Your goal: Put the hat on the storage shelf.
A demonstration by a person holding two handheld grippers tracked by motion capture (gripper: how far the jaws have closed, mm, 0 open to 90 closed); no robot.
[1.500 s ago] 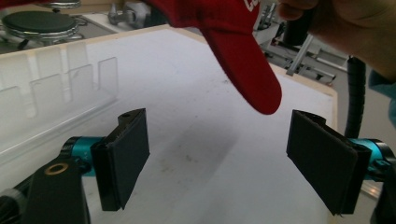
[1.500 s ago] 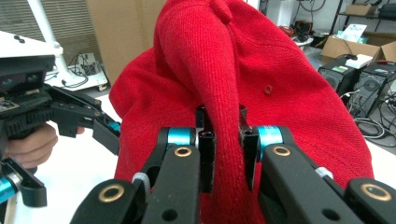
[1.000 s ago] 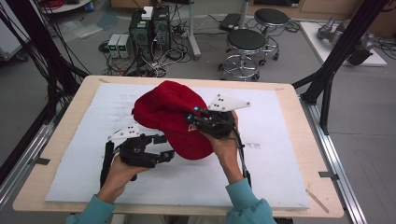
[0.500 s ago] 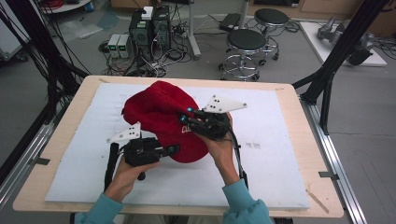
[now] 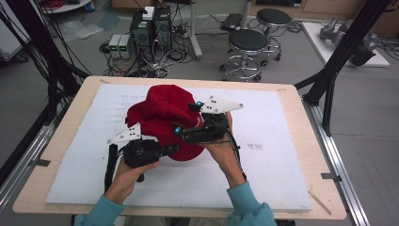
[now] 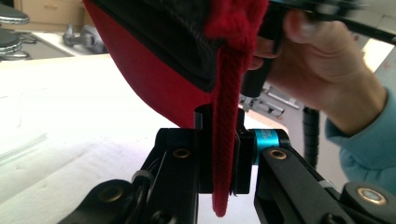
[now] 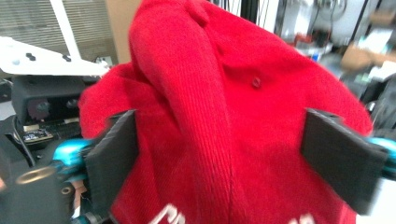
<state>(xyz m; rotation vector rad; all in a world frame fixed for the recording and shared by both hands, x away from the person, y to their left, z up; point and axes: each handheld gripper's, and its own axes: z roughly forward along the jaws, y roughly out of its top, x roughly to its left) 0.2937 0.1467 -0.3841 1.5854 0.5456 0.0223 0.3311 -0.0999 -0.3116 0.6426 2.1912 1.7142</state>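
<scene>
A red knit hat (image 5: 162,110) with a dark-lined brim is held up off the white mat between my two grippers. My left gripper (image 5: 171,149) sits at the hat's near lower edge. In the left gripper view its jaws (image 6: 223,154) are shut on a red ribbed knit band (image 6: 227,116) that hangs from the hat (image 6: 154,79). My right gripper (image 5: 188,117) is at the hat's right side. Its jaws have just been opening and now stand wide, the pads (image 7: 116,158) apart on either side of the hat (image 7: 261,116).
The white foam mat (image 5: 282,141) covers most of the wooden table (image 5: 310,113). Black frame posts rise at both sides of the table. Behind the far edge, on the floor, are round stools (image 5: 248,42) and computer boxes (image 5: 150,26) with cables.
The left gripper's jaws have closed on the hat's lower knit edge. The right gripper's jaws, shut on the hat before, have opened wide. The hat has shifted slightly left.
</scene>
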